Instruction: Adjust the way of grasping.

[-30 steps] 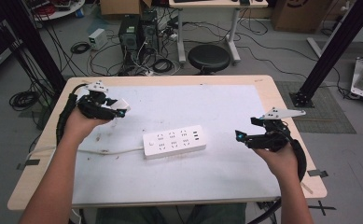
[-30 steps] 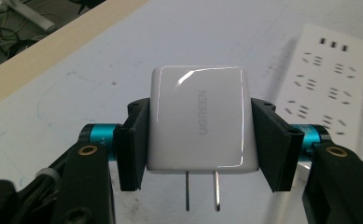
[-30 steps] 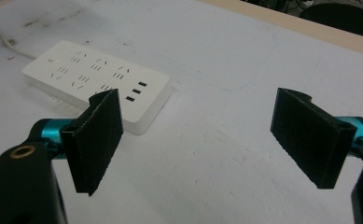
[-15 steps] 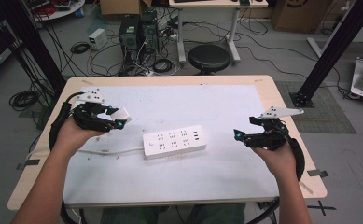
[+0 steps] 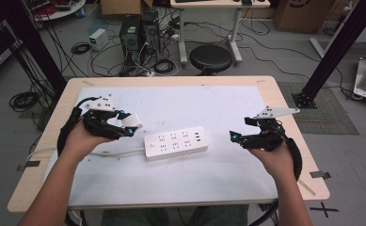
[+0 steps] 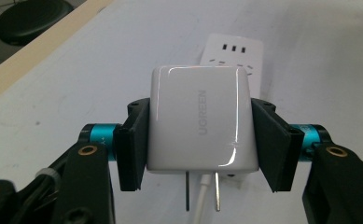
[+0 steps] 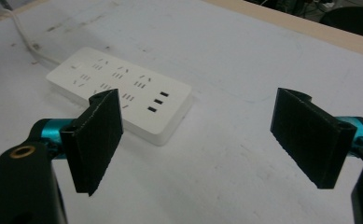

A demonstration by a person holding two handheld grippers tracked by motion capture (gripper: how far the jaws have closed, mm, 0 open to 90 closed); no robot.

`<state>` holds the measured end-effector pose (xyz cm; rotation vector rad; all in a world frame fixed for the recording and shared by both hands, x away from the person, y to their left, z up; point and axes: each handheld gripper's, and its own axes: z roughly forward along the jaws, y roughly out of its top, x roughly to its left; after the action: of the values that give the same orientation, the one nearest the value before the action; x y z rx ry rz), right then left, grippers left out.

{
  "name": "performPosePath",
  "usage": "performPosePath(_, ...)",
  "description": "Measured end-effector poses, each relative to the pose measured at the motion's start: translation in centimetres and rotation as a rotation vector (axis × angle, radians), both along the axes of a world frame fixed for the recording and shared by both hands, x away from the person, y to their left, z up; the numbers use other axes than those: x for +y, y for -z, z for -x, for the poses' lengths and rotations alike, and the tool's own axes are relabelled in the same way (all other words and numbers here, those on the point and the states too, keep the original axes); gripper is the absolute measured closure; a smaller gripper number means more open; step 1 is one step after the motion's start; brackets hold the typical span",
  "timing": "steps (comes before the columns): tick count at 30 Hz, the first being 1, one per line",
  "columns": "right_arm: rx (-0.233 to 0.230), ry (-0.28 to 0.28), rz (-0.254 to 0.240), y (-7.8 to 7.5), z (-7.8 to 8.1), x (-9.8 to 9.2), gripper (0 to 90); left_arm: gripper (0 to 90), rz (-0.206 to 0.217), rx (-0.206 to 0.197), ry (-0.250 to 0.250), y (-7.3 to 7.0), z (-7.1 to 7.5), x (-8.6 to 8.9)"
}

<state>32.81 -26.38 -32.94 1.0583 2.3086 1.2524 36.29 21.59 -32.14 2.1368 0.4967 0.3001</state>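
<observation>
A white power strip (image 5: pixel 175 142) lies in the middle of the white table mat, its cable running off to the left. My left gripper (image 5: pixel 129 126) hovers just left of the strip and is shut on a white UGREEN charger (image 6: pixel 200 124), gripped by its sides with its two metal prongs pointing down. Beyond the charger the power strip (image 6: pixel 233 53) shows its sockets. My right gripper (image 5: pixel 234 137) is held right of the strip, open, with nothing between its black pads (image 7: pixel 98 137). From that side the power strip (image 7: pixel 121 88) lies ahead and to the left.
The mat covers a wooden table (image 5: pixel 284 108) with bare rims on all sides. The strip's white cable (image 5: pixel 112 152) trails left under my left hand. A black stool (image 5: pixel 210 59), computer cases and floor cables stand beyond the far edge.
My left hand has carried the charger toward the near side and to the right, closer to the strip's left end. The right gripper has stayed where it was, open.
</observation>
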Motion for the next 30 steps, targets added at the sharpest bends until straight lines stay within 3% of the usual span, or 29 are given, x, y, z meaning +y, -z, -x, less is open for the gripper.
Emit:
performPosePath(7, 0.014, -0.081, 0.007, -0.6, 0.5, 2.4, 17.4, 42.5, 0.017, -0.052, 0.105, 0.5, 1.6, -2.9)
performPosePath(12, 0.058, -0.141, 0.001, -0.2, 0.9, 4.2, 17.4, 42.5, 0.025, -0.085, 0.181, 1.5, 2.9, -5.4)
performPosePath(19, 0.125, -0.217, -0.076, 1.2, 1.8, 5.8, 17.4, 42.5, 0.014, -0.156, 0.28, 3.0, 4.7, -8.6)
performPosePath(30, 0.241, -0.315, -0.218, 3.1, 2.6, 8.2, 17.5, 42.5, -0.033, -0.344, 0.347, 4.8, 7.4, -11.8)
